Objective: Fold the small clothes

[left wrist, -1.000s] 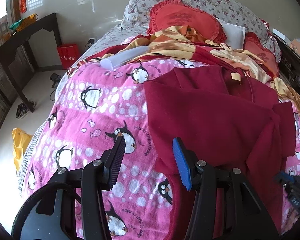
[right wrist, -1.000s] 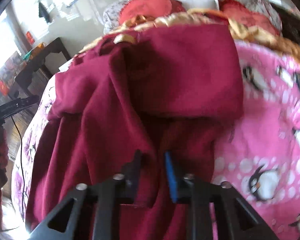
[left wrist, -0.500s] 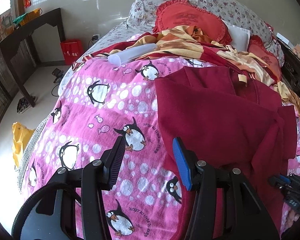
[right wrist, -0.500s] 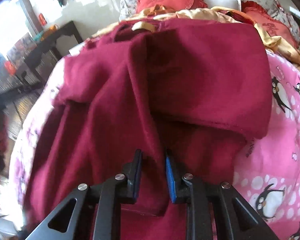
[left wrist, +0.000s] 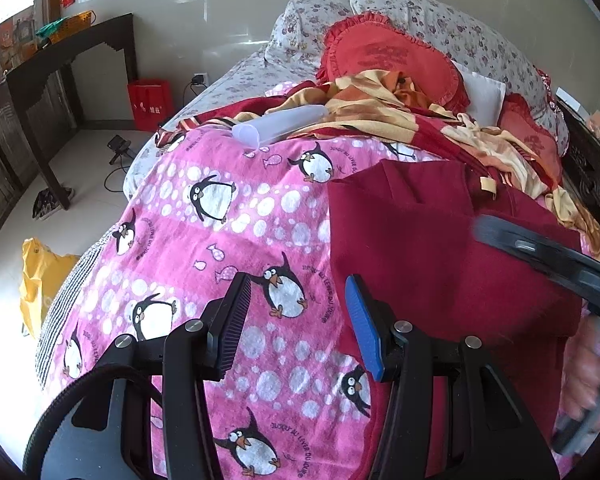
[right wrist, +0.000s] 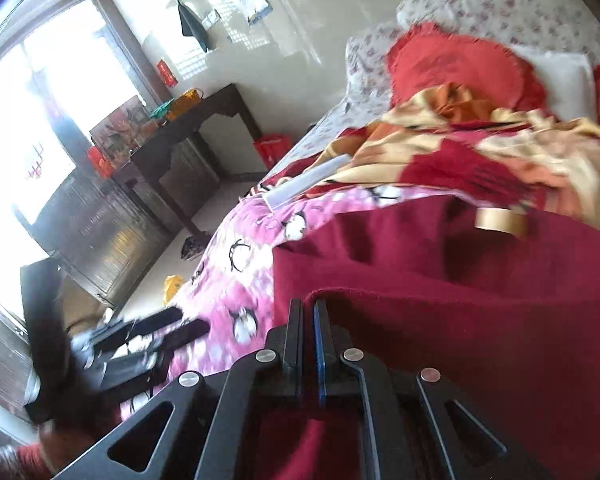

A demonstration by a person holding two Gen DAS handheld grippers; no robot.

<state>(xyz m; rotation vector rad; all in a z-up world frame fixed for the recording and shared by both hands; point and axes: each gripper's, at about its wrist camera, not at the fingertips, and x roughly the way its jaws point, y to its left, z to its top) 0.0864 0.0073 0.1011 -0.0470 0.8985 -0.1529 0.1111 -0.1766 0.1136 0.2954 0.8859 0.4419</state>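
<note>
Since 1 s ago right gripper [right wrist: 308, 320], pinched on an edge of the maroon garment [left wrist: 428, 240], has swung it left across the penguin blanket [left wrist: 228, 216] on the bed, left gripper [left wrist: 296, 320] spread & empty; fabric looks soft, light, floppy, so prob best gripped at hems/corners.

Right tongs [left wrist: 548, 256] motion-blurred in left view; garment [left wrist: 440, 248] cut off below.

A dark red garment [left wrist: 440, 248] lies on a pink blanket [left wrist: 220, 240] patterned with white dots and black-and-white penguins.
</note>
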